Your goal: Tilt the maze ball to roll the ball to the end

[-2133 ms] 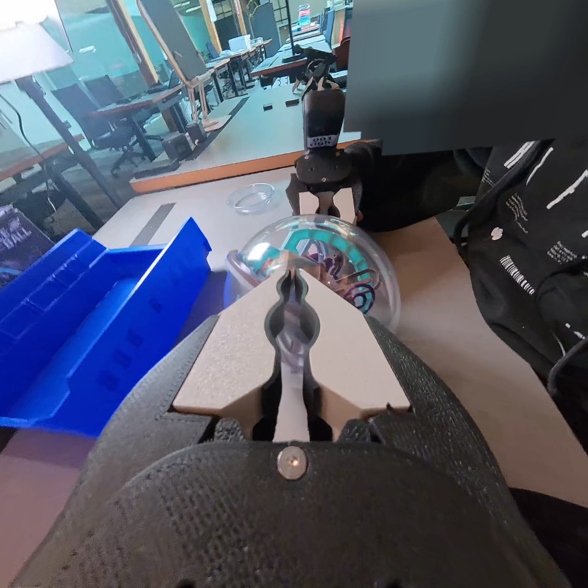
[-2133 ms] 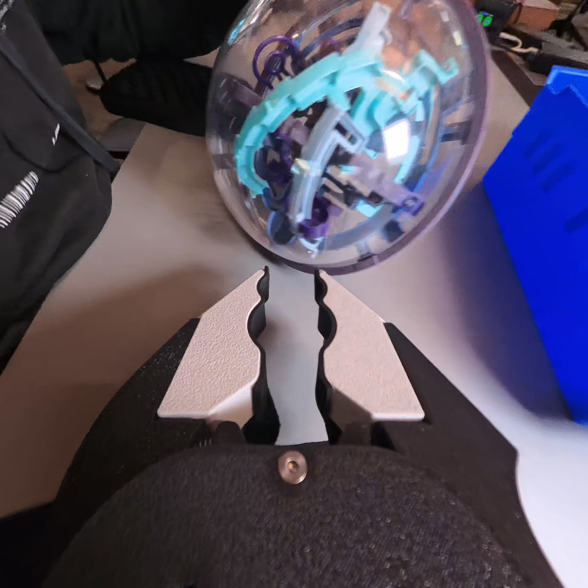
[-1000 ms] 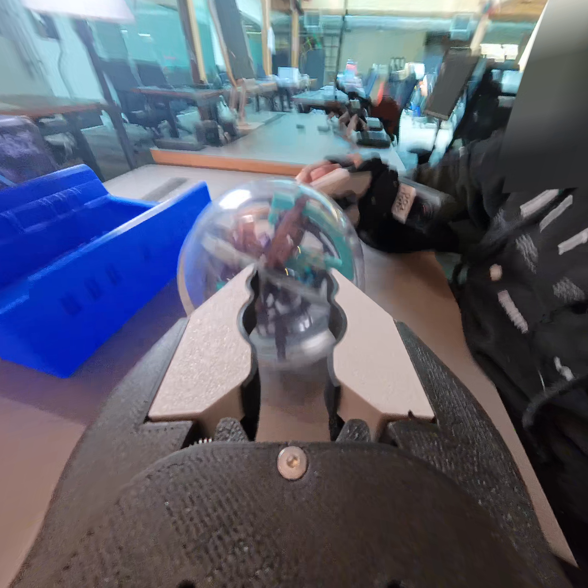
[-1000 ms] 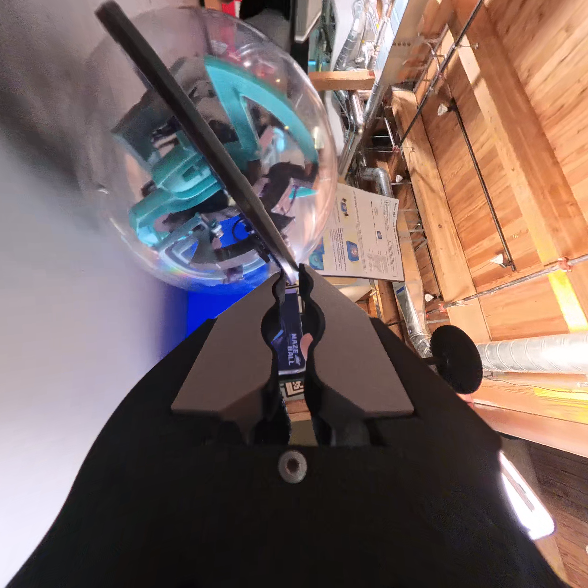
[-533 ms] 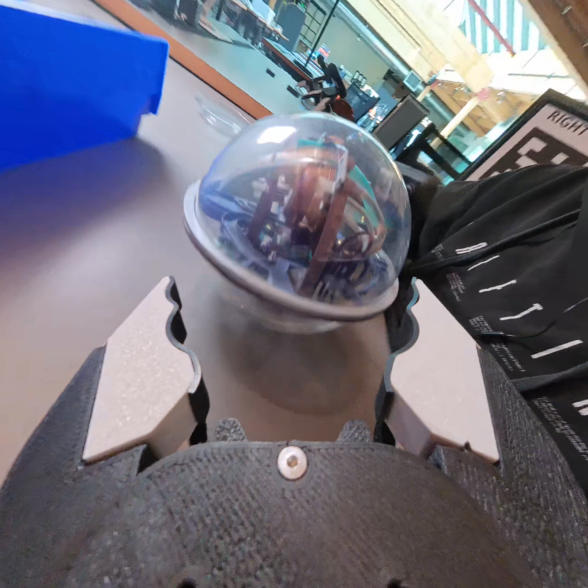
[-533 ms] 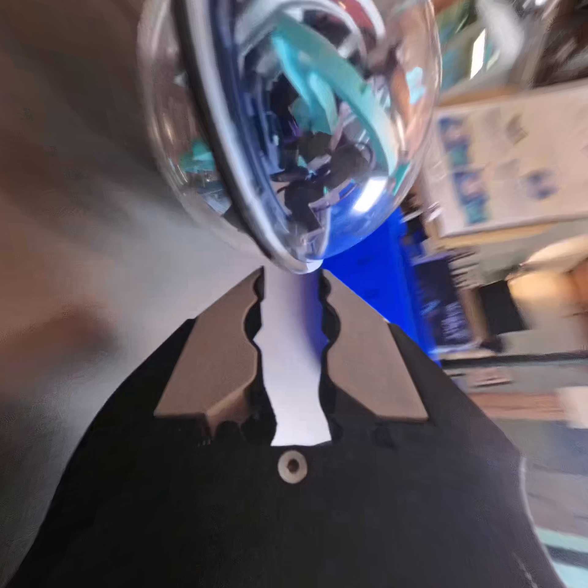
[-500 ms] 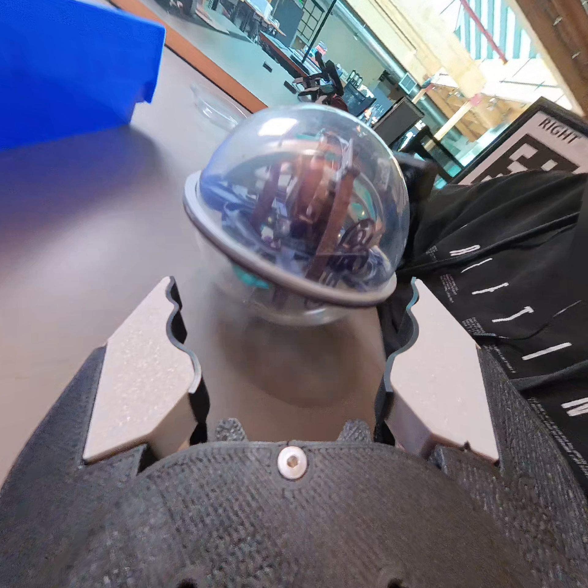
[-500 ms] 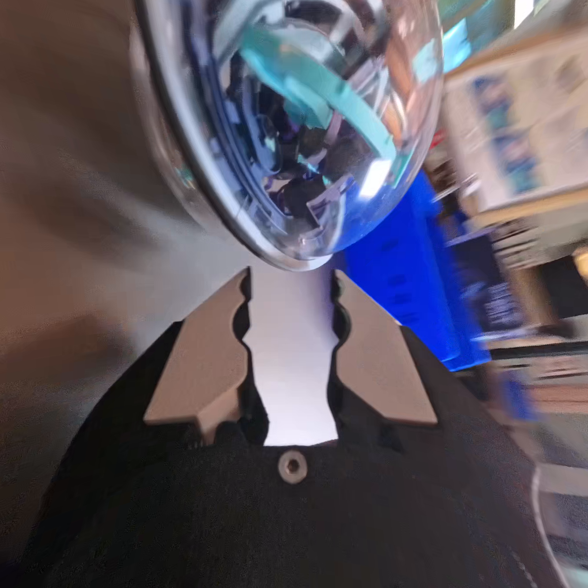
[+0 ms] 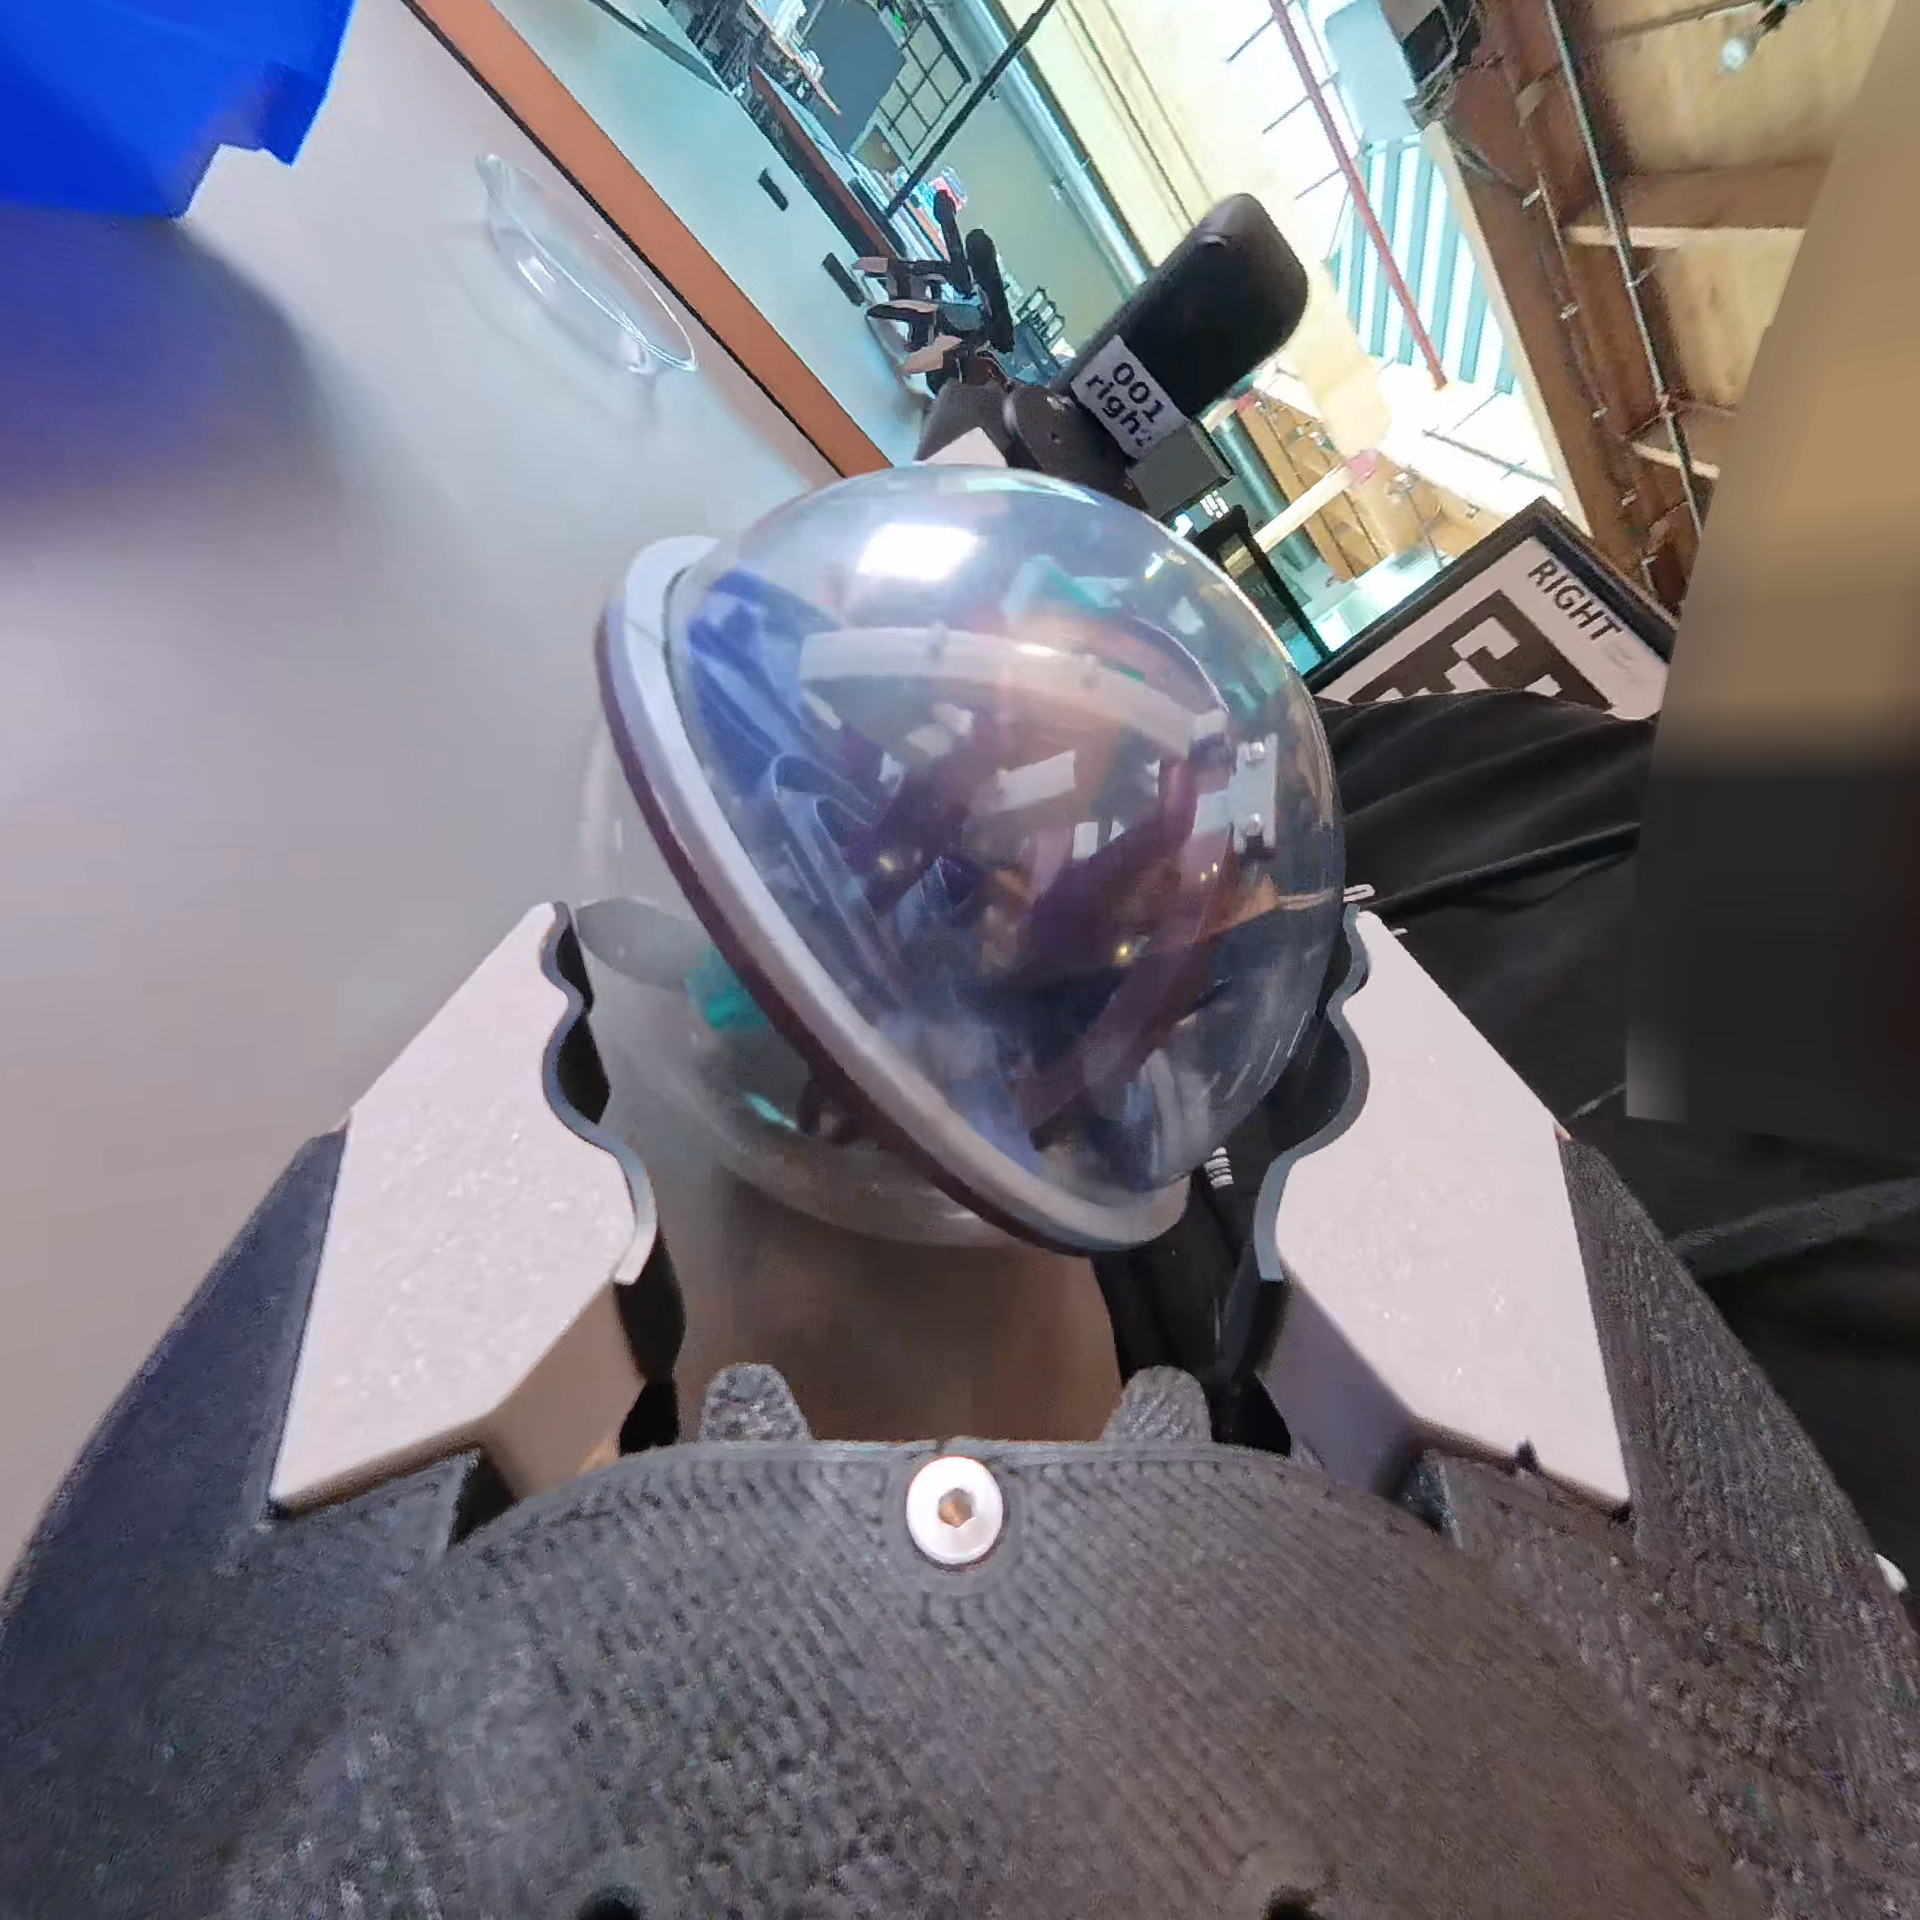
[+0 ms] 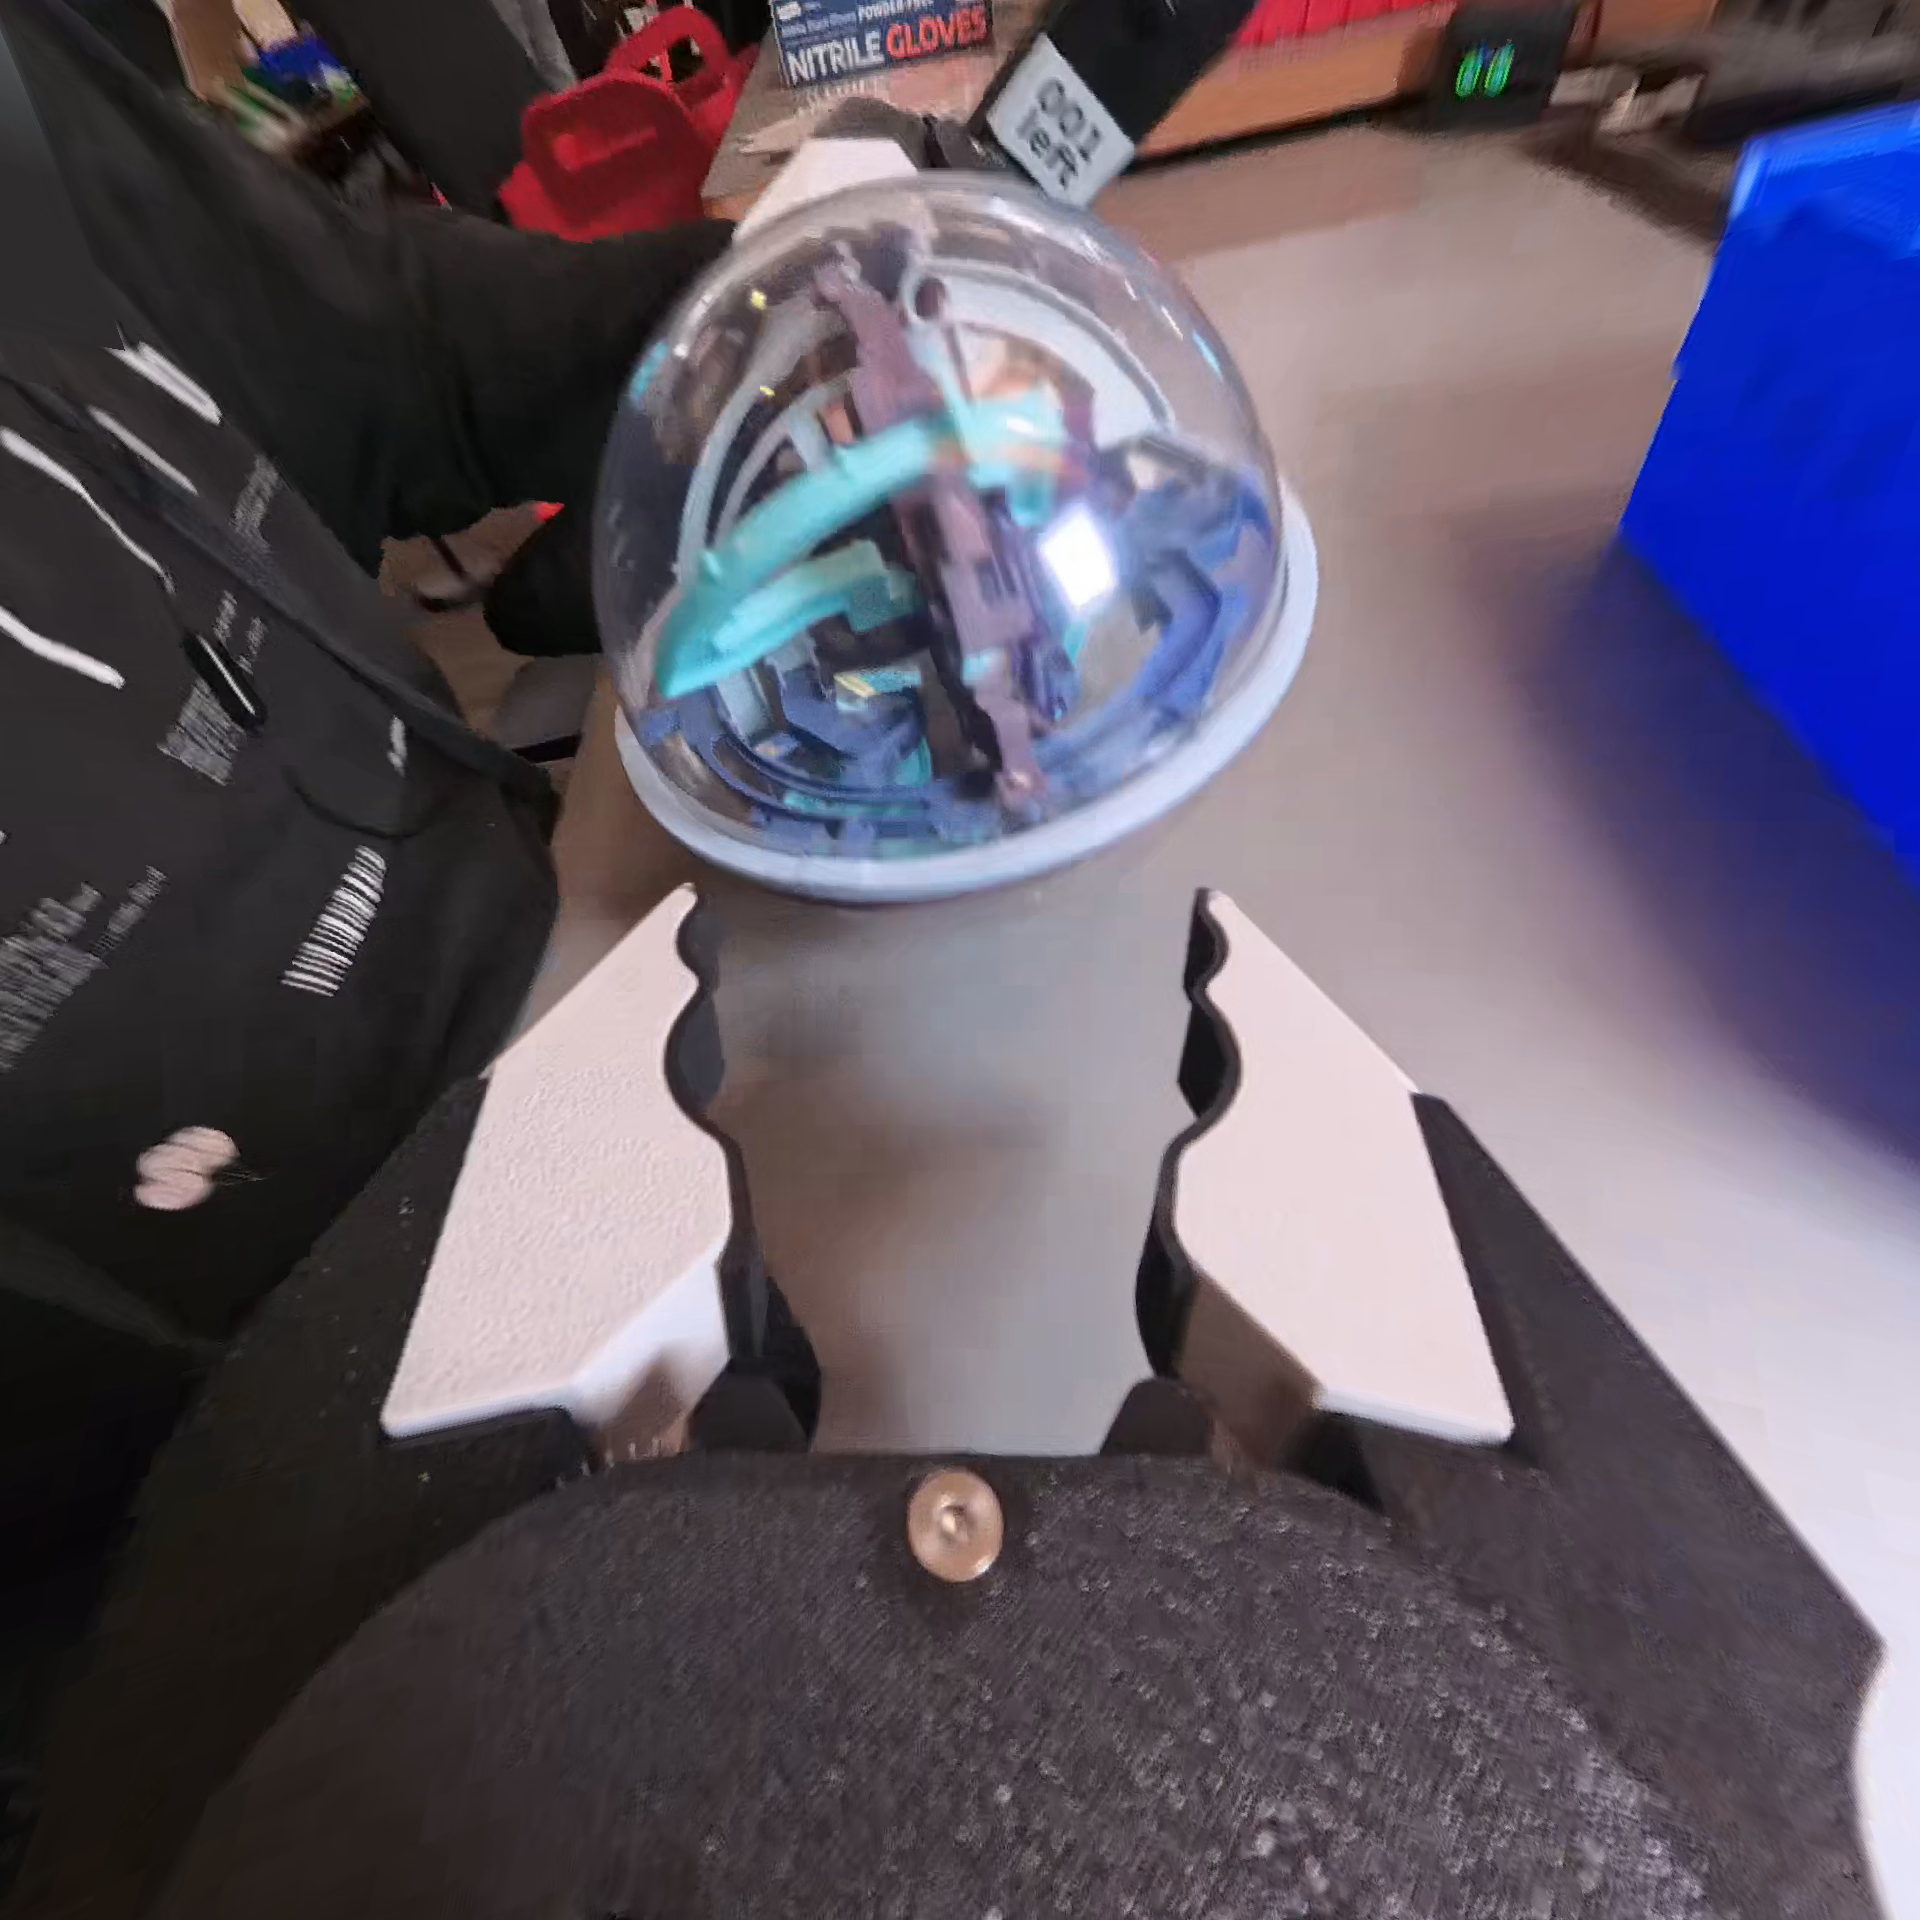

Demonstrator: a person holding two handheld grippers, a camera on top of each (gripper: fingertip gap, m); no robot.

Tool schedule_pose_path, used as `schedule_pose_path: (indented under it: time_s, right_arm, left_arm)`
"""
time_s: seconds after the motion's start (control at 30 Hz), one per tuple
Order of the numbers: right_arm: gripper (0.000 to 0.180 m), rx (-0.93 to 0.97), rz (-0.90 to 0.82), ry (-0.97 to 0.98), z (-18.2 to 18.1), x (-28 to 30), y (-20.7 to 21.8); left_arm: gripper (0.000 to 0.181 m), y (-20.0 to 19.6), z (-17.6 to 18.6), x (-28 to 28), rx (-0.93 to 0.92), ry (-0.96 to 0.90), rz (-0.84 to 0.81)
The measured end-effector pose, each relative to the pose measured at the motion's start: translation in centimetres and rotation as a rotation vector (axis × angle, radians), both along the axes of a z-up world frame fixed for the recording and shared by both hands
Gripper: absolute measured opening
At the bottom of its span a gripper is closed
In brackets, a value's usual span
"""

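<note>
Between left claw [image 9: 951,1013] tips: clear plastic maze ball [image 9: 977,862], tilted, over tabletop [image 9: 260,727] | both claws spread, right claw [image 10: 940,925] just short | inner ball unseen, progress unclear

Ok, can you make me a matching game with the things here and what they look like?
Things:
1. maze ball
2. bin
3. dish
4. bag

Looks:
a. blue
b. red
c. clear dome with teal and purple tracks inside
d. clear and shallow

Right pairs: 1-c, 2-a, 3-d, 4-b.
</note>
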State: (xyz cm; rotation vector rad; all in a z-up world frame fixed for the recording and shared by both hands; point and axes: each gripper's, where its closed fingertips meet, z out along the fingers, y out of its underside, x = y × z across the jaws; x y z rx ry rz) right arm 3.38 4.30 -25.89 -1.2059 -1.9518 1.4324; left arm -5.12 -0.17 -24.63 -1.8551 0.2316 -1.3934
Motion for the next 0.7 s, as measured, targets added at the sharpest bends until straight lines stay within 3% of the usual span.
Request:
schedule_pose_path:
  time_s: [0.17,0.27,0.37,0.5,0.6,0.7]
  right_arm:
    - [0.101,-0.422,0.012,-0.166,-0.6,-0.5,-2.6]
    - [0.105,-0.571,-0.005,-0.254,-1.0,-1.2,-4.6]
    - [0.115,-0.588,-0.023,-0.271,-1.1,-1.7,-5.7]
    - [0.132,-0.392,-0.041,-0.215,-1.3,-3.7,-6.1]
    - [0.142,-0.358,-0.102,0.079,5.4,-7.5,-3.4]
    - [0.144,-0.022,-0.077,0.54,17.3,-6.8,-2.0]
  left_arm:
    - [0.133,-2.1,-0.7,-0.8,-0.053,-0.014,0.029]
    - [0.131,-3.4,-1.2,0.3,-0.071,0.008,0.004]
    - [0.136,-3.8,-1.2,1.5,-0.055,0.021,0.01]
    - [0.145,-2.4,-0.5,1.4,0.102,0.194,0.046]
    - [0.157,-0.6,2.5,0.2,0.288,0.308,0.067]
    - [0.156,1.9,8.9,0.2,0.547,0.561,0.059]
